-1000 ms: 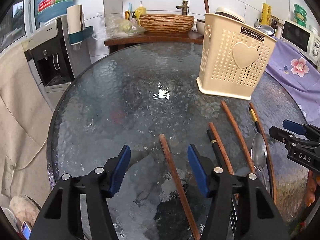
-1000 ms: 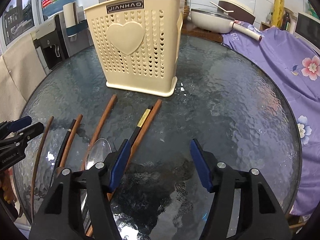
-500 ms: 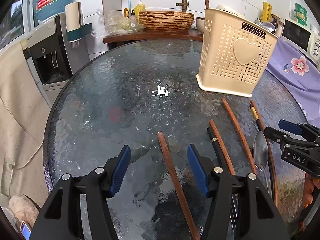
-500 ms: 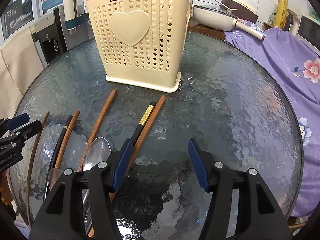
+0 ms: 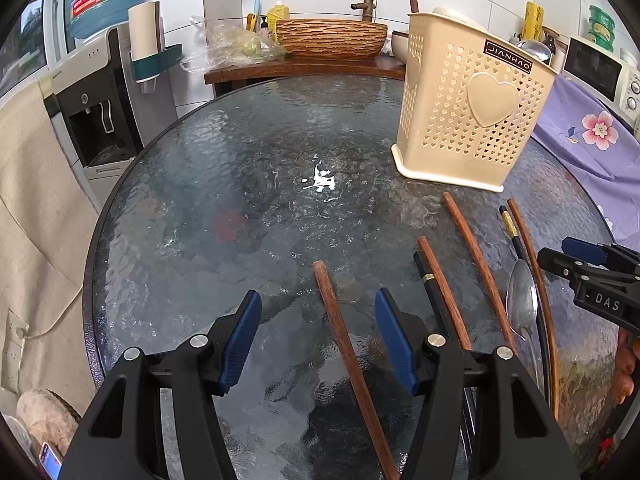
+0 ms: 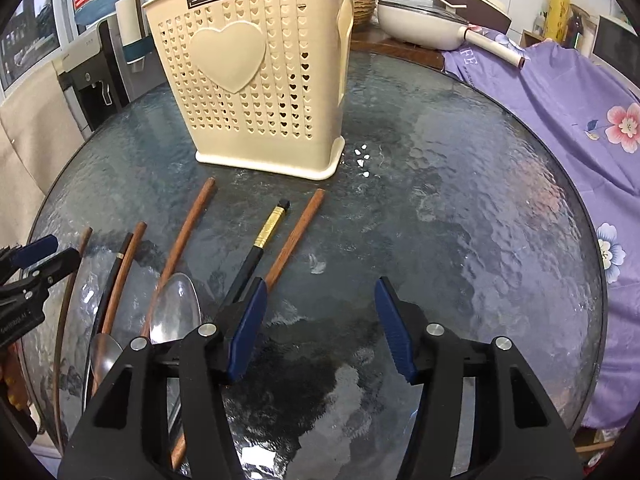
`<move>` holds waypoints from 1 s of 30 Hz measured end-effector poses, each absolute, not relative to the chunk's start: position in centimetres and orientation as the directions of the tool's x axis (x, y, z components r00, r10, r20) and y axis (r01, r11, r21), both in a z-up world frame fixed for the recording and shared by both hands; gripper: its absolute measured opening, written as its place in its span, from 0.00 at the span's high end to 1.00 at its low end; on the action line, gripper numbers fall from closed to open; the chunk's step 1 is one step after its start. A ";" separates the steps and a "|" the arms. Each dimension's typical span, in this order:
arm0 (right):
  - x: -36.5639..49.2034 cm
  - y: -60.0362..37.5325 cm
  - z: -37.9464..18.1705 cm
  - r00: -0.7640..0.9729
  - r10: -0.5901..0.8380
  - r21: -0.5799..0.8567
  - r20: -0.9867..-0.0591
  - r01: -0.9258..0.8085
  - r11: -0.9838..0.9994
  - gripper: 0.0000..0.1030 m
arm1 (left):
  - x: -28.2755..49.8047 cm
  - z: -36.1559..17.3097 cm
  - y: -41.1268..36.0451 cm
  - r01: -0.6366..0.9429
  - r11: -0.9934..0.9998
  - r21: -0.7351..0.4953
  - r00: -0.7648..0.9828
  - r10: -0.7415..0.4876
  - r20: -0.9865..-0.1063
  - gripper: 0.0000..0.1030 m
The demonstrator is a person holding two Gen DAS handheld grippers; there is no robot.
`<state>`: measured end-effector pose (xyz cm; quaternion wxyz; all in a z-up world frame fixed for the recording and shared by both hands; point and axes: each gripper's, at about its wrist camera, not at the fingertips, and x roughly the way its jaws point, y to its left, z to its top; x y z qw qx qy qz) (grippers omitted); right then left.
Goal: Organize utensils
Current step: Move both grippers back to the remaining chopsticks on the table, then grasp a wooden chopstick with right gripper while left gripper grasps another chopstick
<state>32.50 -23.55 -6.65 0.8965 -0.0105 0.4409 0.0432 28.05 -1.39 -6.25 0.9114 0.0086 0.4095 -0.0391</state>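
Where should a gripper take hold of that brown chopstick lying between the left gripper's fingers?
Probably mid-shaft, coming down from above. The brown chopstick lies flat on the glass table, so only its two long sides are free. It already sits between the open left gripper fingers, apart from the other chopsticks, so the pads could close across its width without nudging neighbours.

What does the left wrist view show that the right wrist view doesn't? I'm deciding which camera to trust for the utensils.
Only the left wrist view shows a brown chopstick lying between the left gripper's open jaws, plus the woven basket. Only the right wrist view shows the white pan and bare glass between the right gripper's jaws, which have just been closing. Both show the cream holder, the spoon and the gold-banded black chopstick.
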 end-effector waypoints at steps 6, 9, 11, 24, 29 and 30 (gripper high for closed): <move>33.2 -22.9 -6.6 0.601 0.075 0.040 -0.796 -0.071 0.997 0.48 | 28.1 -6.1 -1.4 0.077 0.997 -0.019 0.662 -0.066 -0.747 0.44; 33.4 -22.6 -6.8 0.594 0.076 0.045 -0.801 -0.067 0.997 0.48 | 28.1 -6.1 -1.4 0.078 0.997 -0.021 0.662 -0.067 -0.746 0.44; 33.5 -22.4 -6.9 0.591 0.074 0.043 -0.803 -0.067 0.997 0.49 | 28.2 -6.0 -1.4 0.077 0.997 -0.021 0.663 -0.067 -0.745 0.44; 33.5 -23.1 -6.9 0.580 0.036 -0.003 -0.814 -0.066 0.998 0.50 | 28.6 -6.4 -1.8 0.082 0.996 -0.017 0.644 -0.066 -0.762 0.54; 34.0 -23.0 -6.8 0.579 0.039 -0.002 -0.815 -0.070 0.998 0.54 | 29.0 -6.9 -2.2 0.079 0.997 -0.018 0.624 -0.064 -0.779 0.61; 34.2 -23.0 -6.8 0.577 0.039 0.000 -0.816 -0.067 0.998 0.54 | 29.1 -6.9 -2.3 0.079 0.997 -0.010 0.621 -0.057 -0.781 0.63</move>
